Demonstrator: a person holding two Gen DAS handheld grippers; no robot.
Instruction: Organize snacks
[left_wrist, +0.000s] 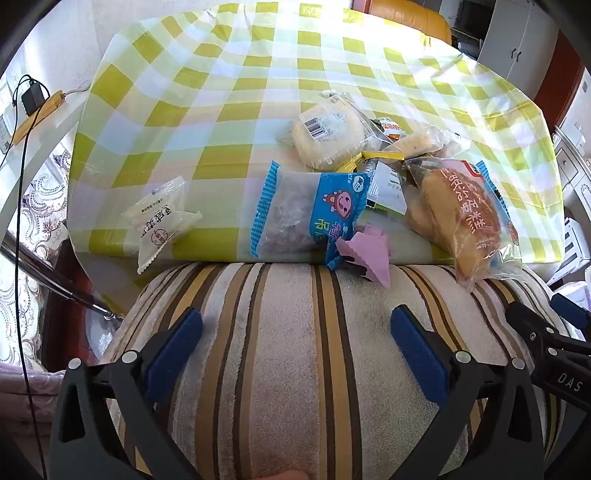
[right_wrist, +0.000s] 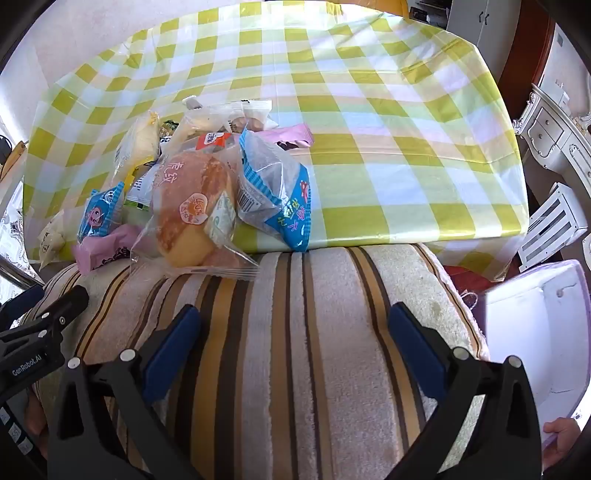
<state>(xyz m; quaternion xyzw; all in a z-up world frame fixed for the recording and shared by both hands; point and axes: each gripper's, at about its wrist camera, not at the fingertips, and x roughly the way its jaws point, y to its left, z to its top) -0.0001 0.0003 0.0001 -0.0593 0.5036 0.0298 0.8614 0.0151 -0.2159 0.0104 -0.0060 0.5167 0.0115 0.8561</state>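
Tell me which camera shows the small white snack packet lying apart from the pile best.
The left wrist view: the white packet lies whole and unobstructed on the checked tablecloth, left of the pile, its print visible. The right wrist view catches only a sliver of it at the far left edge, behind the other snacks.

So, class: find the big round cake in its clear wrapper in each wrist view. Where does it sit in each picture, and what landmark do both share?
Left wrist view: the cake lies at the right end of the snack pile, overhanging the table edge.
Right wrist view: the cake sits left of centre, at the near table edge.
Shared landmark: the striped cushion just below it.
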